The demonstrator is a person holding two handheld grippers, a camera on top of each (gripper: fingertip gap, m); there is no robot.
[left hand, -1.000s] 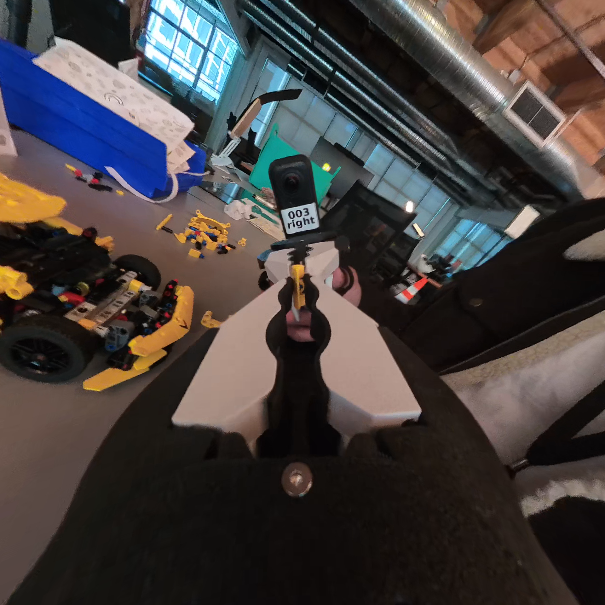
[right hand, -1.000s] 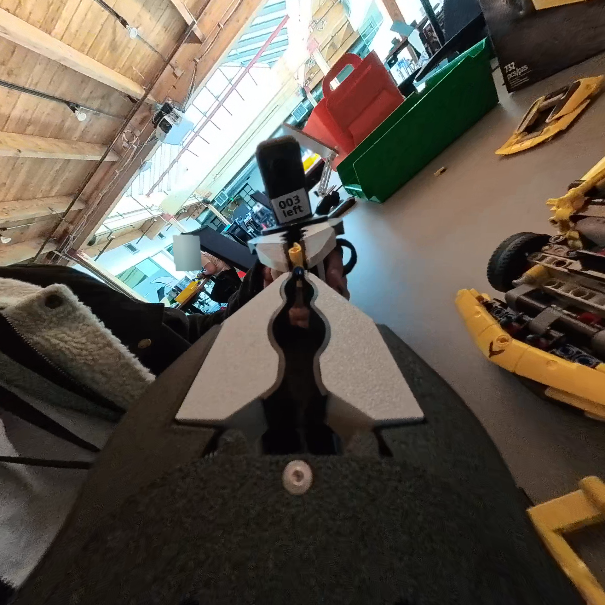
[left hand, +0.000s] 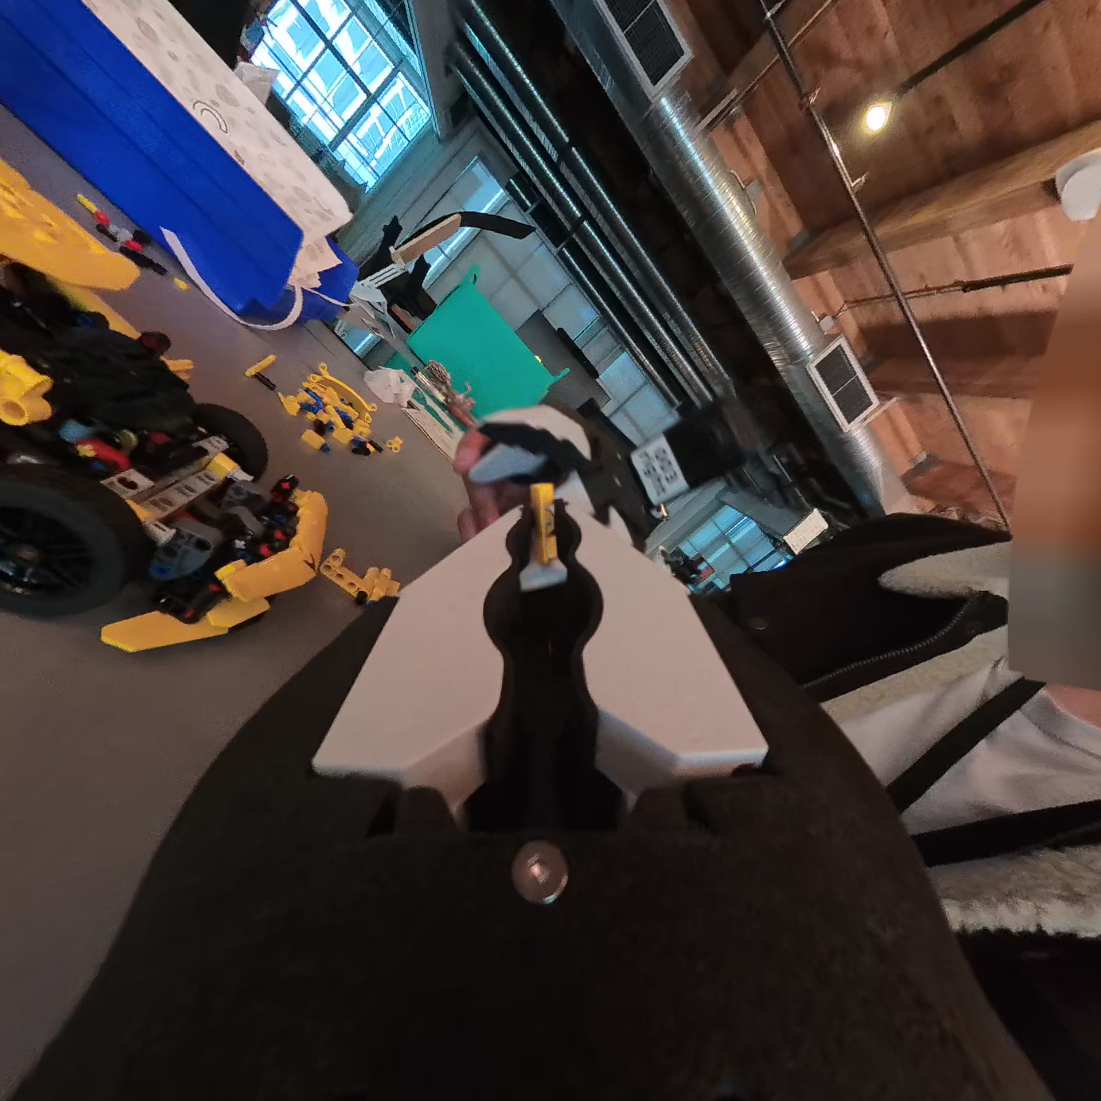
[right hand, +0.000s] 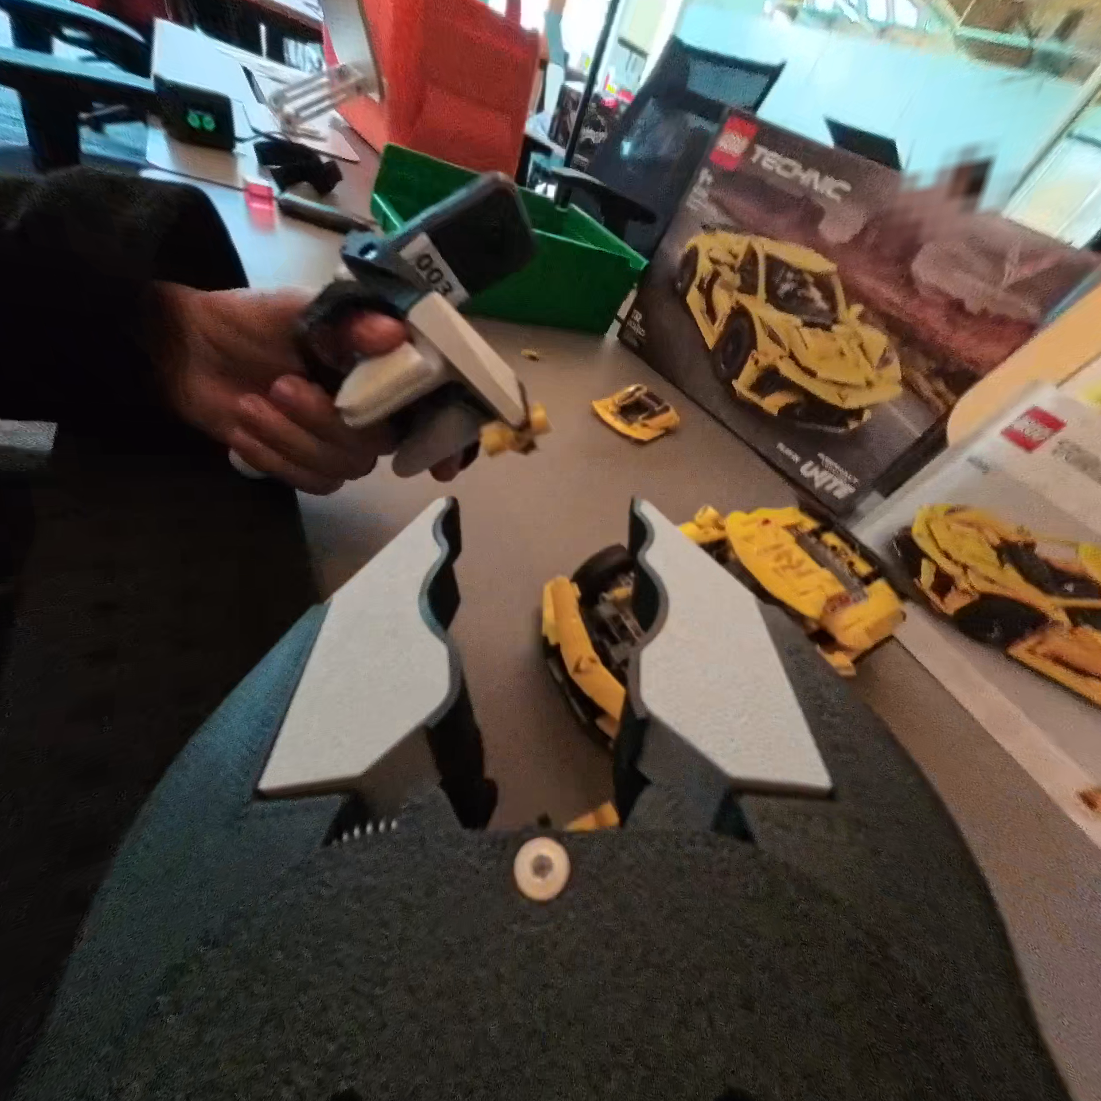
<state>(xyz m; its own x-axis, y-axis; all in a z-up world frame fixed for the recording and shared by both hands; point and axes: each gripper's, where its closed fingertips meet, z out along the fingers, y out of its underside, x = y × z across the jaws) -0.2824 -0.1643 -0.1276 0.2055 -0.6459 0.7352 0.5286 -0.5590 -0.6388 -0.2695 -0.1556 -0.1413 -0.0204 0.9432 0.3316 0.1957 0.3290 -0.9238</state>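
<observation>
My left gripper point(left hand: 543, 511) is shut on a small yellow brick piece point(left hand: 543, 527) with a grey end and holds it in the air. In the right wrist view a hand holds that gripper point(right hand: 513, 420) above the table with the yellow piece point(right hand: 513, 434) at its tip. My right gripper point(right hand: 543, 515) is open and empty, pointing down at the table over a partly built yellow and black toy car point(right hand: 587, 646). The car also shows in the left wrist view point(left hand: 179, 506). The right gripper appears blurred beyond the left one point(left hand: 524, 444).
Toy-car box point(right hand: 834, 286) and an instruction booklet point(right hand: 1013, 566) stand right of the car. A loose yellow panel point(right hand: 634, 411) and green bin point(right hand: 554, 262) lie farther back. Loose bricks point(left hand: 333, 411) and a blue bin point(left hand: 149, 167) are beyond the car. A person's jacket point(left hand: 864, 602) is close by.
My right gripper has opened, let go of the yellow piece and swung down toward the car. My left gripper keeps the piece and has tilted.
</observation>
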